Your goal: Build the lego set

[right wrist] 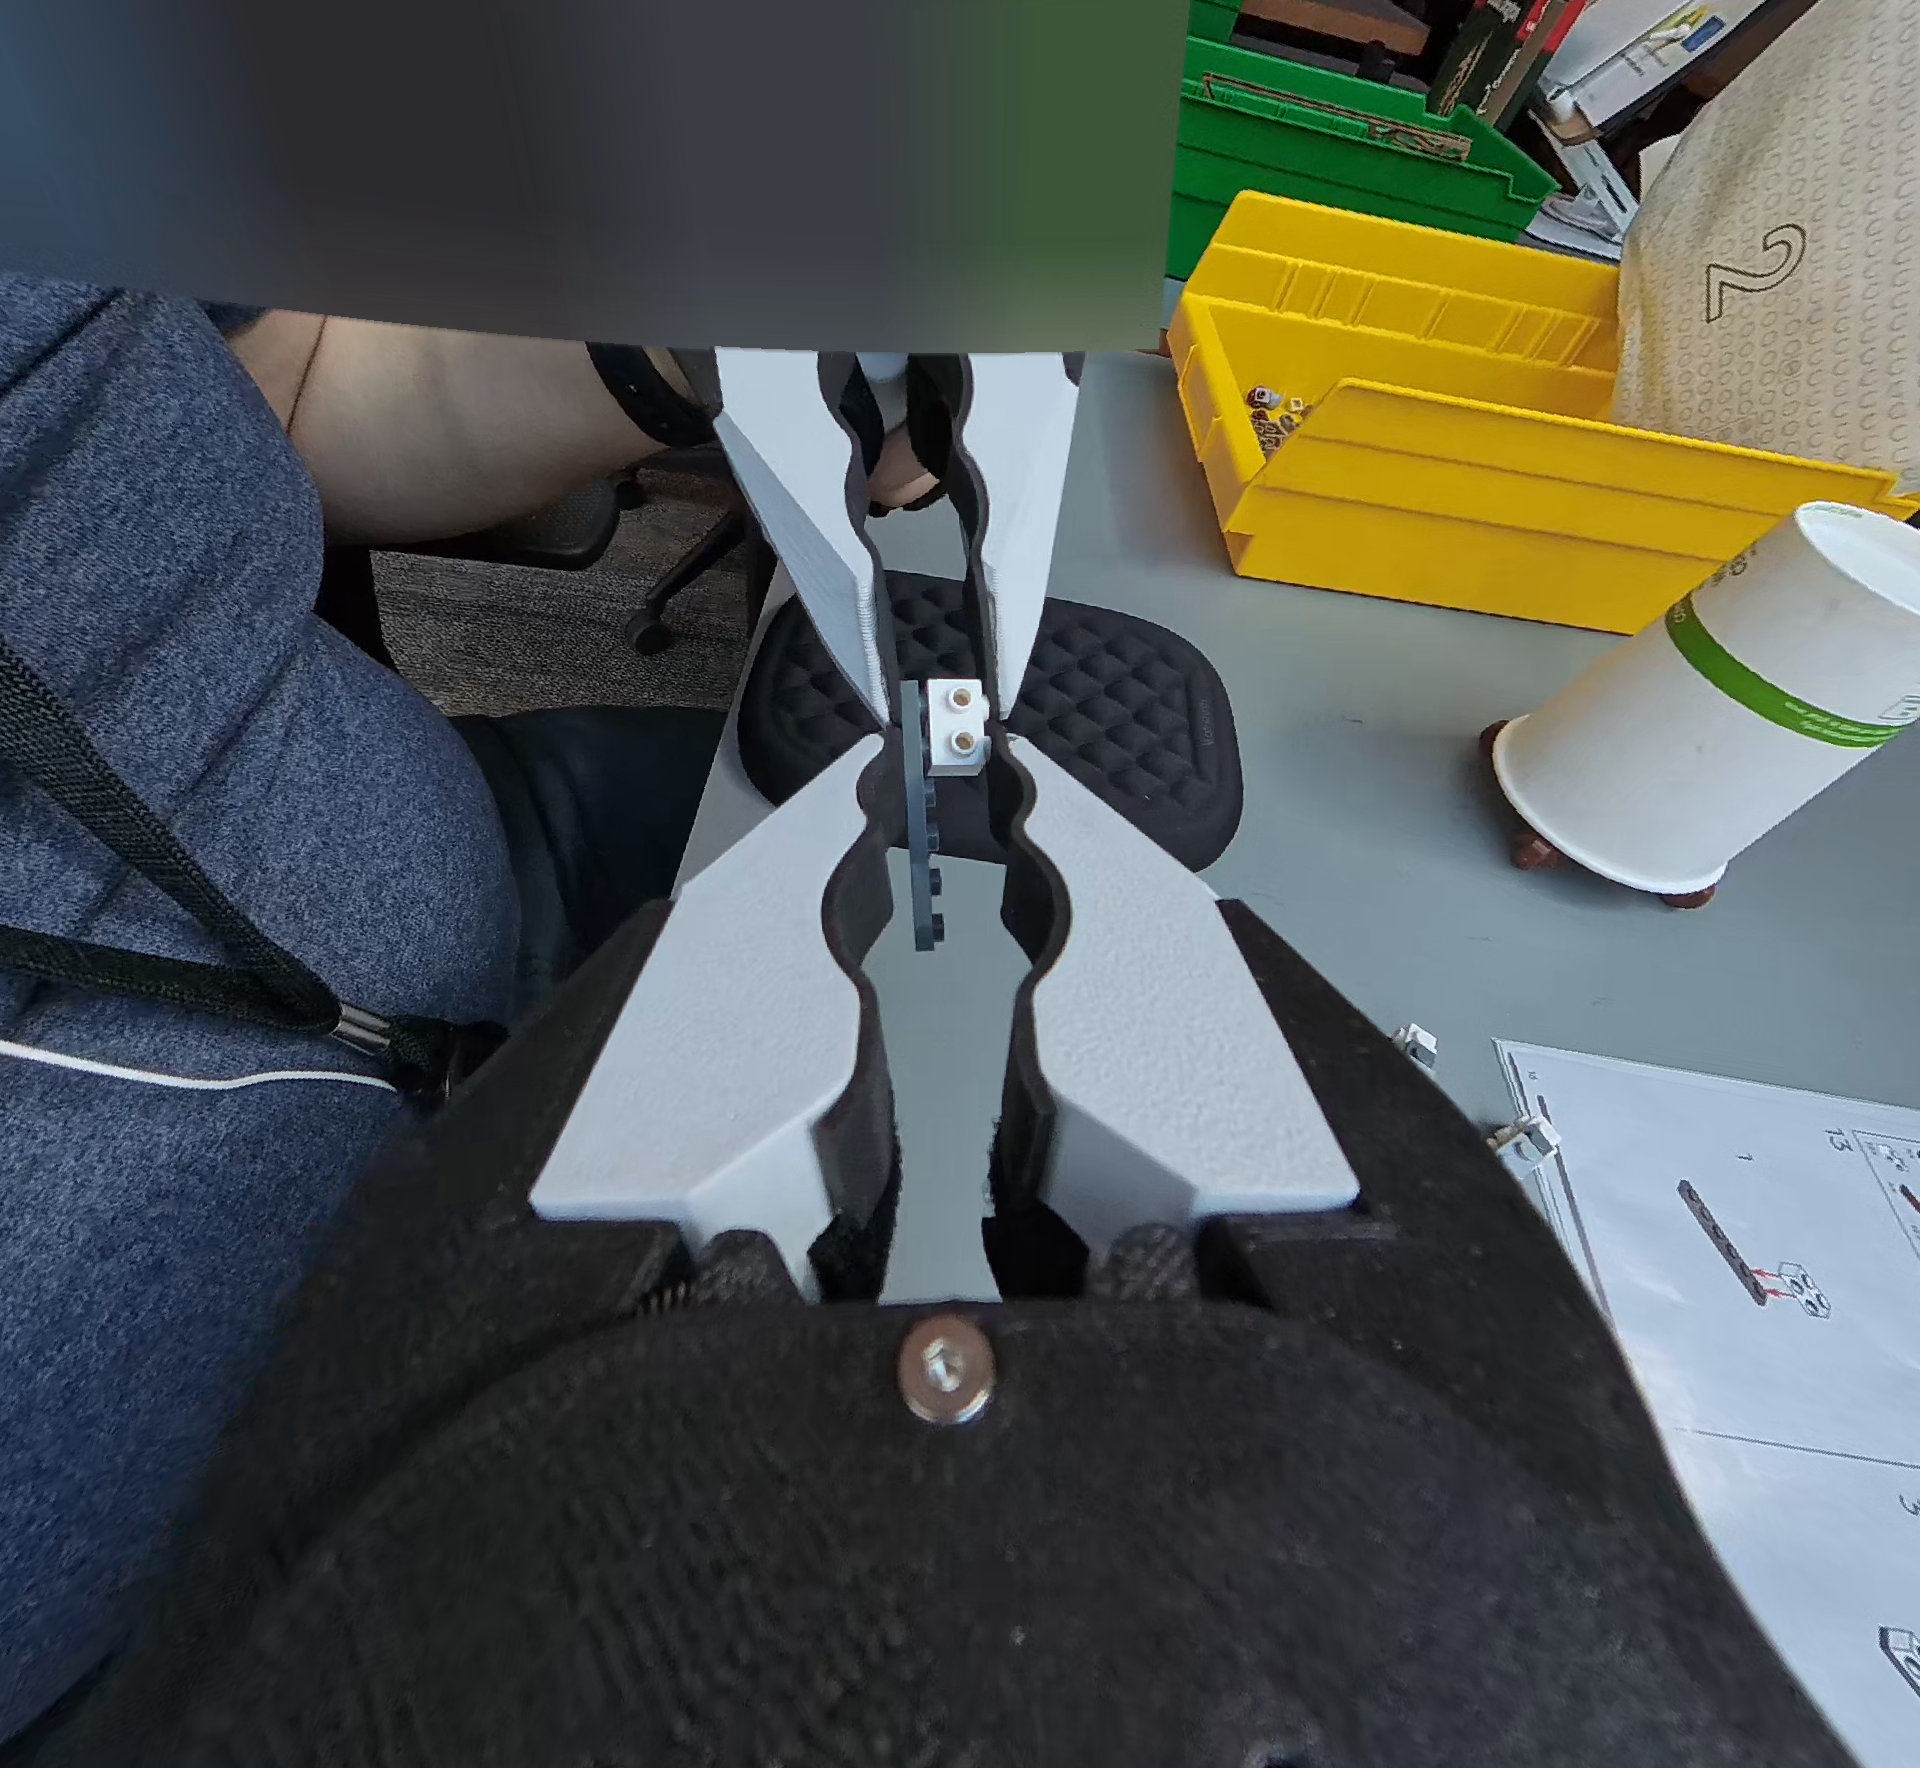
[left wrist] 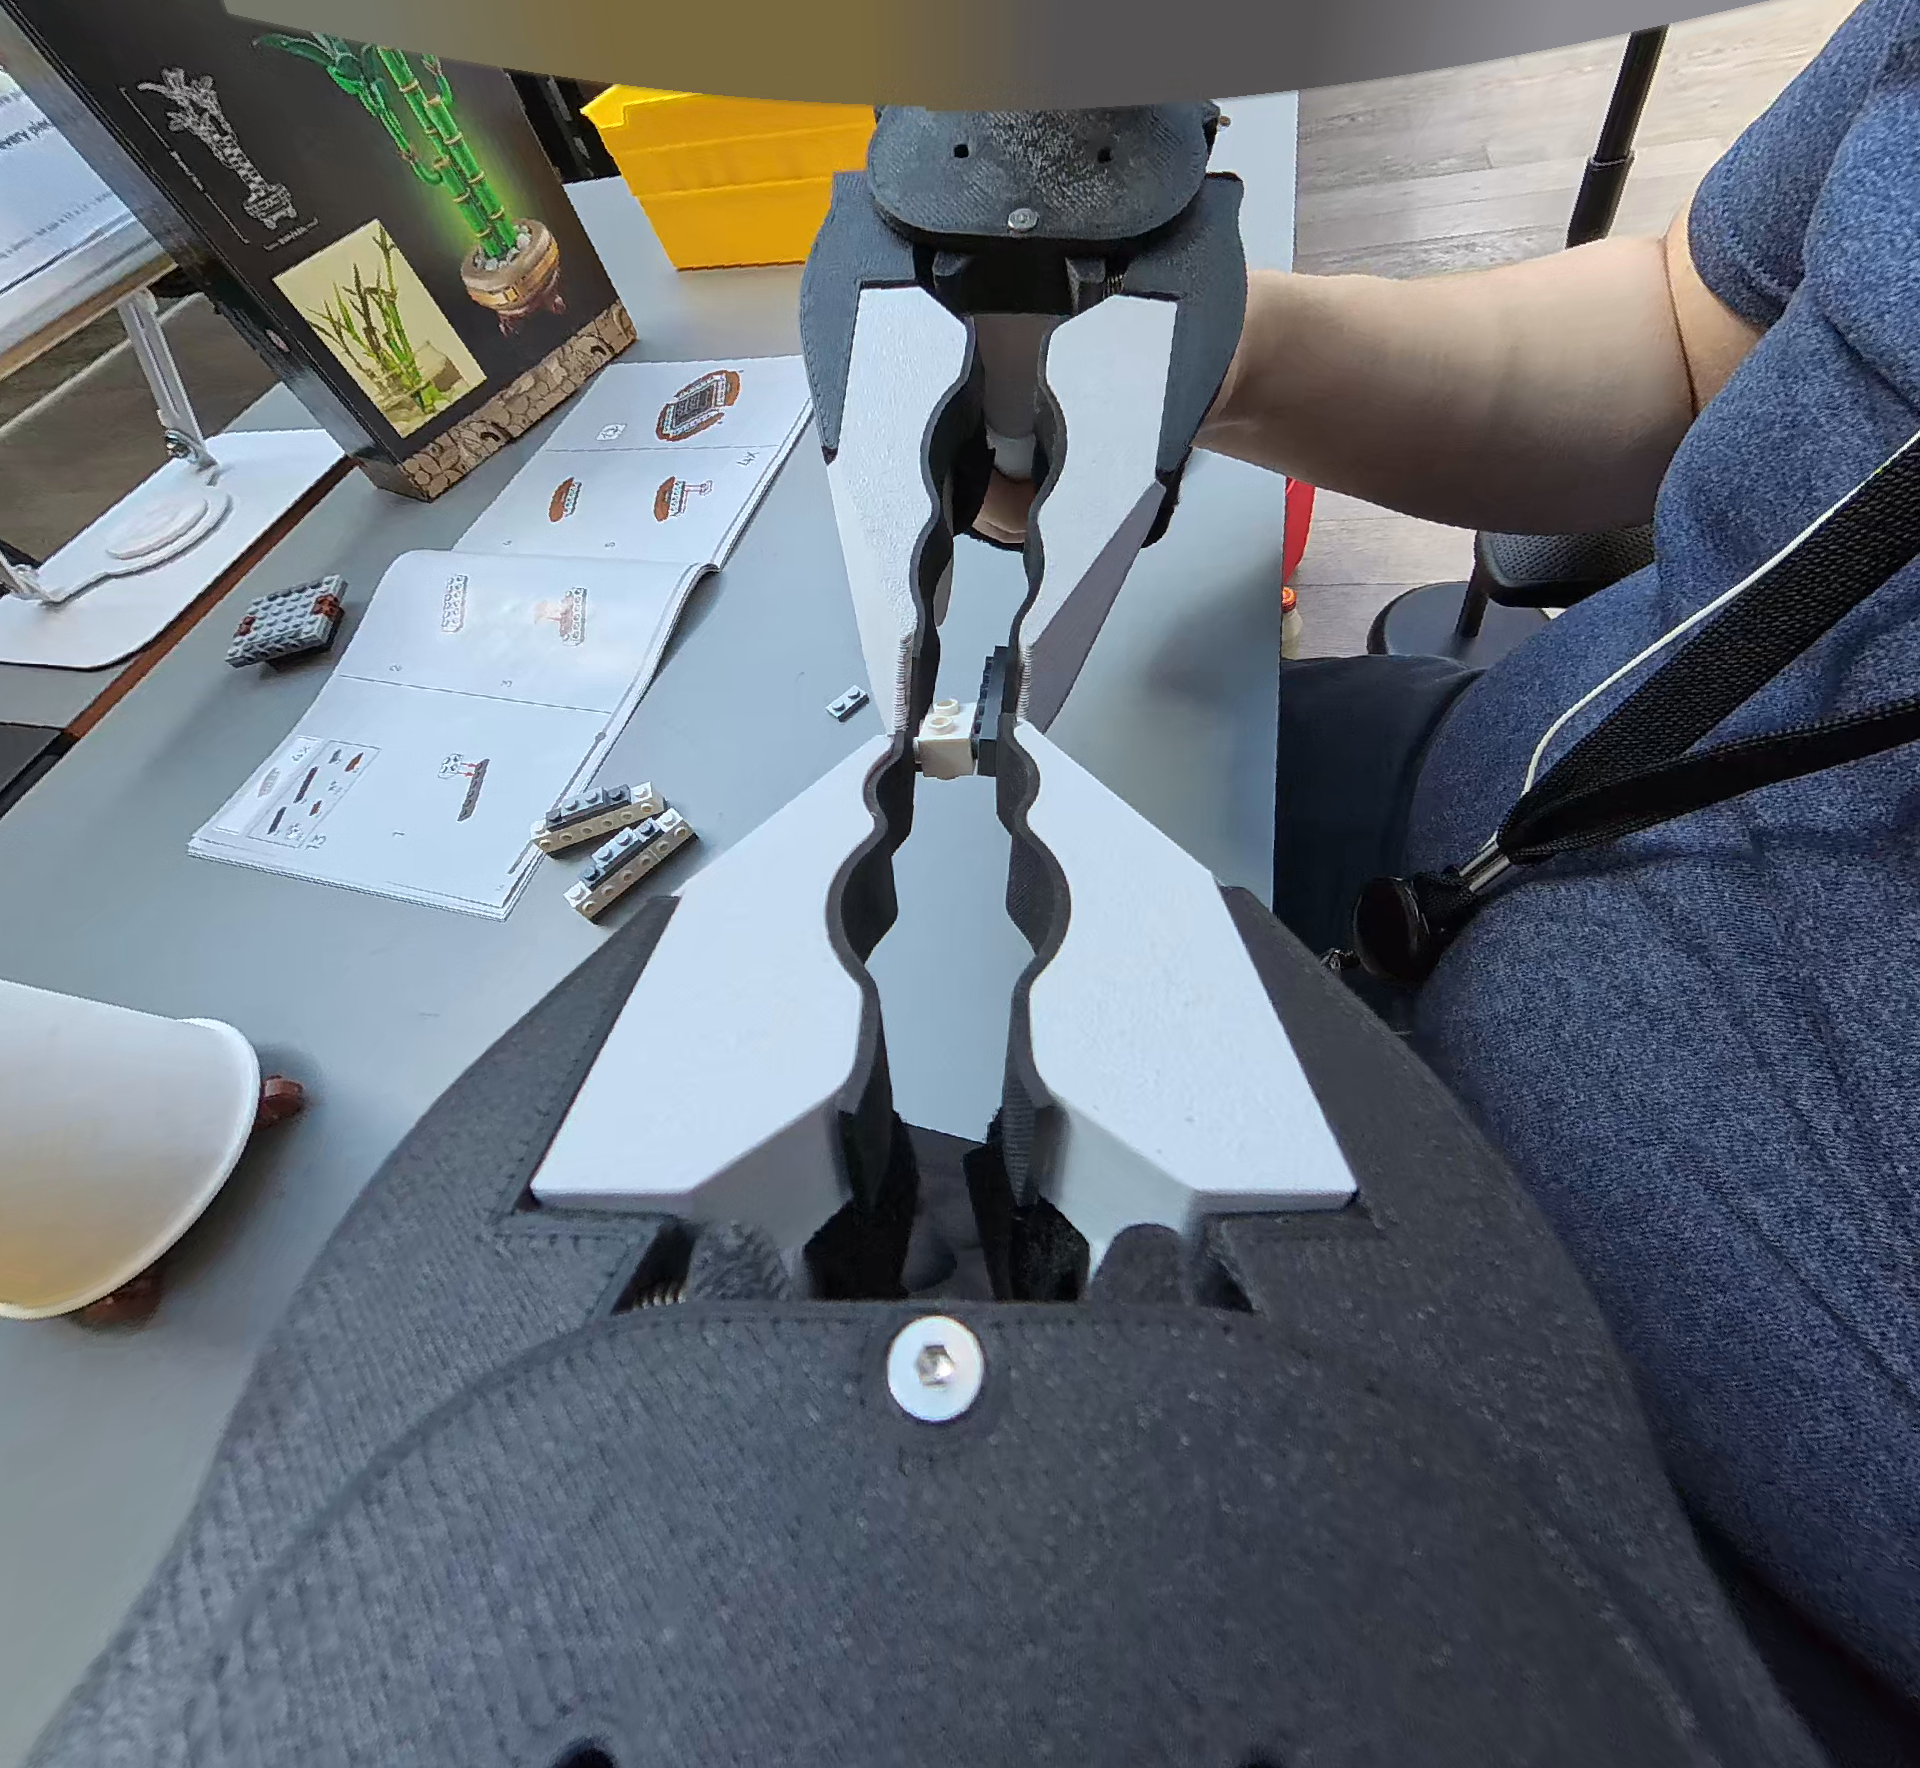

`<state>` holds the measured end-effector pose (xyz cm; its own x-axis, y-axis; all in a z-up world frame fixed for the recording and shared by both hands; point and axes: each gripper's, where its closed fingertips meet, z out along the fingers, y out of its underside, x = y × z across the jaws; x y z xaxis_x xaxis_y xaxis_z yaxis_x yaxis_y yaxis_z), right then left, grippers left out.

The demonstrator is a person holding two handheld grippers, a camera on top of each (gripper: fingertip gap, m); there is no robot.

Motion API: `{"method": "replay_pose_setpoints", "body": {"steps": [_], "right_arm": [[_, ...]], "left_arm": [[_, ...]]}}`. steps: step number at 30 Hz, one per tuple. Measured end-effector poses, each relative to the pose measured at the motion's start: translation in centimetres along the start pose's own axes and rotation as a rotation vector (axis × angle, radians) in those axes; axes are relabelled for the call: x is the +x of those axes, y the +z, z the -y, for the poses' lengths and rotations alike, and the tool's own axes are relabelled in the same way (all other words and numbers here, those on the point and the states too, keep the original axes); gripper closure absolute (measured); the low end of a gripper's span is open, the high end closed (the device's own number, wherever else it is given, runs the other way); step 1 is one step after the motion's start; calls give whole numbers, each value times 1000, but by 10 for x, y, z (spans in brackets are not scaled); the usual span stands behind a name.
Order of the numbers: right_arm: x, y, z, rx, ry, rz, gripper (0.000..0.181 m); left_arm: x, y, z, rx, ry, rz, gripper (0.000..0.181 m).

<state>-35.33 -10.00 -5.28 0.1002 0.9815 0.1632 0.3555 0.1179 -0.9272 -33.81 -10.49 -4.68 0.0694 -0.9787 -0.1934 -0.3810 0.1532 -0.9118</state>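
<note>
Both grippers meet tip to tip above the grey table's (left wrist: 260,991) near edge. My left gripper (left wrist: 954,739) is shut on a small white brick (left wrist: 945,744) that sits against the end of a dark grey plate (left wrist: 995,688). In the left wrist view the plate runs away into the right gripper's fingers (left wrist: 1091,471). In the right wrist view my right gripper (right wrist: 948,747) is shut on the dark plate (right wrist: 923,845), which lies along its left finger, with the white brick (right wrist: 956,726) at the tips. The left gripper's fingers (right wrist: 821,555) come in from above.
An open instruction booklet (left wrist: 499,700), the set's box (left wrist: 364,264), a grey studded assembly (left wrist: 289,622), two tan-and-grey strips (left wrist: 623,835) and a small grey plate (left wrist: 847,702) lie on the table. A yellow bin (right wrist: 1455,471), a tipped paper cup (right wrist: 1704,700) and a paper bag (right wrist: 1766,264) stand to the right. Less than 4 cm separates the two grippers' tips.
</note>
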Motion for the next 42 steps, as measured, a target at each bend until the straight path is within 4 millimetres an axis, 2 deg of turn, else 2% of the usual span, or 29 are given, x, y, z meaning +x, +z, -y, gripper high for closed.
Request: {"method": "replay_pose_setpoints", "body": {"steps": [8, 14, 18, 27, 30, 33, 42], "right_arm": [[1, 3, 5, 8, -68, -40, 168], [-2, 0, 13, 62, 8, 24, 168], [0, 1, 8, 10, -50, -7, 168], [4, 2, 12, 1, -129, -97, 169], [1, 2, 16, 33, -74, -55, 168], [3, 0, 21, 64, -112, -77, 168], [6, 4, 11, -35, -190, -138, 168]], "left_arm": [[-1, -5, 2, 13, 15, -4, 167], [1, -8, 9, 52, -10, -29, 169], [-1, -6, 6, 38, -7, -17, 169], [-4, -9, 9, 62, 28, 5, 168], [-3, -11, 11, 69, 47, 6, 169], [-3, -13, 16, 96, 54, 14, 169], [-4, -11, 8, 86, -21, -15, 168]]}}
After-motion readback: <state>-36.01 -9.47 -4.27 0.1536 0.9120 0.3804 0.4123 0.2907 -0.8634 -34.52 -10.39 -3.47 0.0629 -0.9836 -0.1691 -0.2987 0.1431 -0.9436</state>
